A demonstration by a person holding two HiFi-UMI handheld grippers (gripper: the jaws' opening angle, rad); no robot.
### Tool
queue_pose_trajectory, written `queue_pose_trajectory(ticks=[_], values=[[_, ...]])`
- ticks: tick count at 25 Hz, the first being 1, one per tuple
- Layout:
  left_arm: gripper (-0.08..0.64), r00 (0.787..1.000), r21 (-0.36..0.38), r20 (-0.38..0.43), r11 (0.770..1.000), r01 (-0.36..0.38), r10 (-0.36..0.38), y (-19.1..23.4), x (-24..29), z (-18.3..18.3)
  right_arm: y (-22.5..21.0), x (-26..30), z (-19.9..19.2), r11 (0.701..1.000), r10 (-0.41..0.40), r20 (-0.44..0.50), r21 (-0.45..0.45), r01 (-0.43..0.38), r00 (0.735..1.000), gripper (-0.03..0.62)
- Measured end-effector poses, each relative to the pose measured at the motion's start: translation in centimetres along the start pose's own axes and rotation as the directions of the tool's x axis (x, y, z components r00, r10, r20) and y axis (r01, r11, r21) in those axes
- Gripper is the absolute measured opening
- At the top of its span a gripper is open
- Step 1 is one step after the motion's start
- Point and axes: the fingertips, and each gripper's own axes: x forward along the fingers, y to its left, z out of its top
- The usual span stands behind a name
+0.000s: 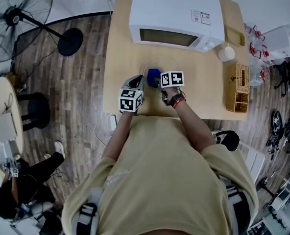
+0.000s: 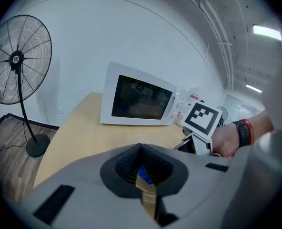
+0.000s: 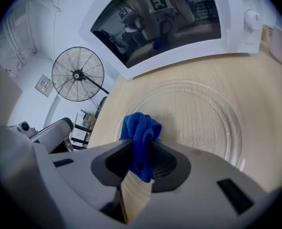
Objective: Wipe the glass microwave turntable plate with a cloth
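The clear glass turntable plate (image 3: 203, 123) lies flat on the wooden table in front of the microwave (image 3: 169, 27). A bunched blue cloth (image 3: 141, 125) is clamped in my right gripper (image 3: 142, 144), which is shut on it at the plate's near left edge. In the head view the cloth (image 1: 154, 76) shows between the two marker cubes. My left gripper (image 2: 141, 149) is just left of the right one, its jaws shut with nothing visibly held. A speck of blue shows through the gap behind its tips. Its body (image 1: 135, 84) is at the table's front.
The white microwave (image 1: 174, 13) stands at the back of the table (image 1: 120, 48), door closed. A white jar (image 1: 226, 53) and a wicker basket (image 1: 239, 87) are on the right. A standing fan (image 1: 17, 13) is on the floor left. A person (image 1: 17, 190) sits at lower left.
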Motion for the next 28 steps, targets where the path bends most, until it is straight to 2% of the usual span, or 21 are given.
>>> queue_pose_trajectory(ticks=[18,28], values=[[0.018,0.996,0.043,-0.032,0.995,0.088,-0.086,-4.2,3.1,0.4,-5.3,-3.8,-0.7,0.996,-0.05,0.05,0.076,0.046,0.998,0.11],[0.018,0.989,0.063,-0.061,0.988,0.138,-0.134,-5.9,4.3,0.1,-8.9,-6.6,-1.4,0.986,-0.109,0.078,0.132,0.098,0.991,0.112]])
